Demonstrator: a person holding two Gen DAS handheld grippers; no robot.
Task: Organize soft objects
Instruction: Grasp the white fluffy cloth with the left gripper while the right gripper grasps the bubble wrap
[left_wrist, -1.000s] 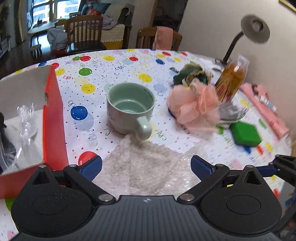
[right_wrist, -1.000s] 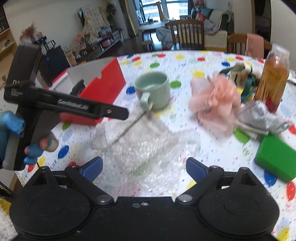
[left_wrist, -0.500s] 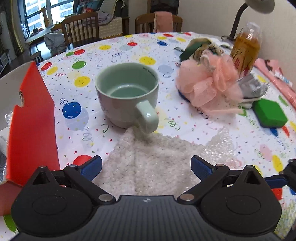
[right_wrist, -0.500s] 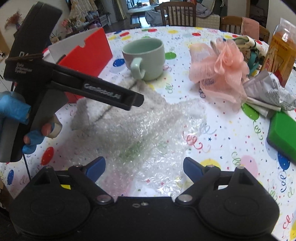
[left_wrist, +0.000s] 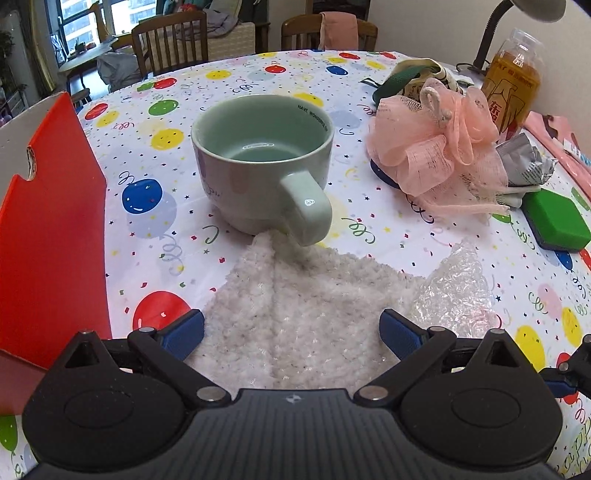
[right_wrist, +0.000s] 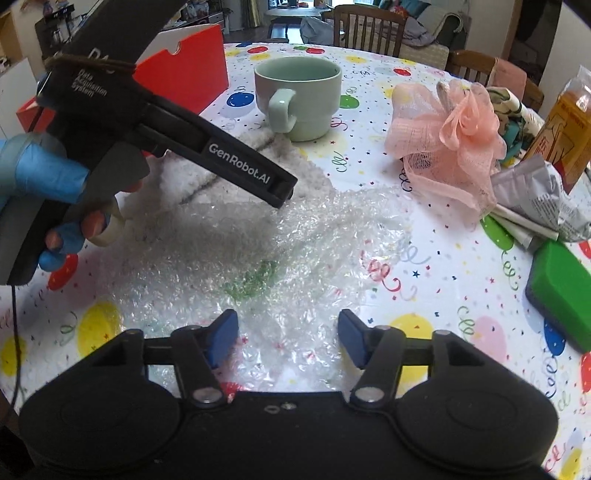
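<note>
- Currently the left gripper (left_wrist: 291, 330) hangs low over the fuzzy white cloth (left_wrist: 295, 306), jaws spread wide, one blue pad at each side of the near part of the cloth, nothing held.
- Right gripper (right_wrist: 283, 341) is over the bubble wrap (right_wrist: 258, 258), jaws open at a middling width, nothing between the pads; whether the pads touch the wrap I cannot tell from this angle.
- Cloth lies flat on the balloon-print tablecloth (left_wrist: 147, 155), near edge of the table, just right of the red box (left_wrist: 51, 236).
- Cloth reads as roughly triangular: broad end toward the left gripper, narrow tip pointing away, tucked under the handle of the green mug (left_wrist: 262, 162). Long axis runs from gripper to mug, with a crease along it.
- Bubble wrap overlaps the cloth's right side and spreads toward the right gripper.
- Pink mesh bath pouf (left_wrist: 439, 147) sits well apart, right of the mug, beside crumpled newspaper (left_wrist: 524, 166) and a green sponge (left_wrist: 556, 221).
- Step in hand, my reading: take hold of the cloth.
- To do it well: lower until the pads press into the pile, close on a gathered fold near the crease, not on a single flat layer.
- Draw toward the near edge, low, so the tip slides from under the handle without tipping the mug.
- Keep the wrap out of the pinch; the right gripper could pin or lift it clear.
</note>
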